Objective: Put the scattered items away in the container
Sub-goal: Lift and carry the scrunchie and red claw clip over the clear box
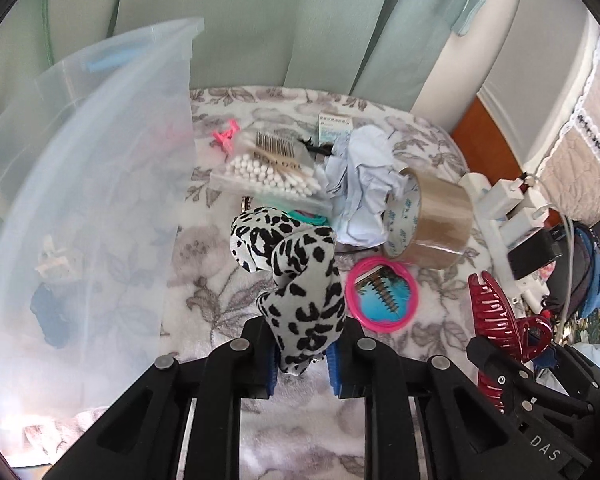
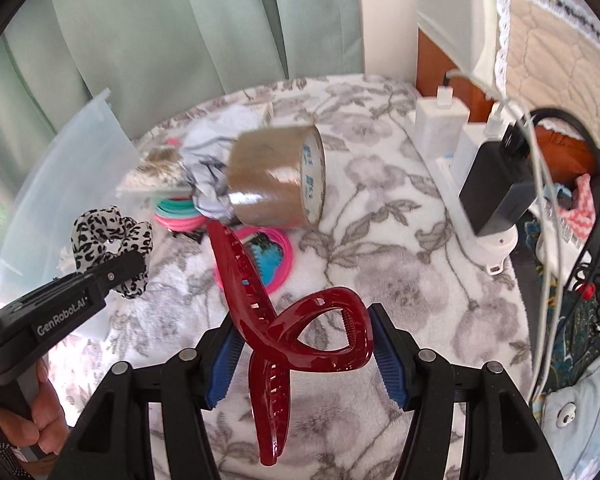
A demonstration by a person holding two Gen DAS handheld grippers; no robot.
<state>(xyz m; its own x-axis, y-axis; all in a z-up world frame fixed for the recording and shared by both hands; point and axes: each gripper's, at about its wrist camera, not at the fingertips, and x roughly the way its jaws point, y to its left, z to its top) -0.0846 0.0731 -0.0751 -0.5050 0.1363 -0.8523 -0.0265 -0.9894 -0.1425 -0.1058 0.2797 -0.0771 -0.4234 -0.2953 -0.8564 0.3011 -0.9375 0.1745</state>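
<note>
Floral blanket [image 1: 204, 304]: tape roll [image 1: 432, 224], mirror [image 1: 382, 294]

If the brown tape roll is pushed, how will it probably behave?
The brown tape roll rests on its curved side, so it will probably roll across the soft floral blanket. It leans on the crumpled pale cloth, which may stop it that way. Its glossy side looks slippery; its wide ring seems stiff.
</note>
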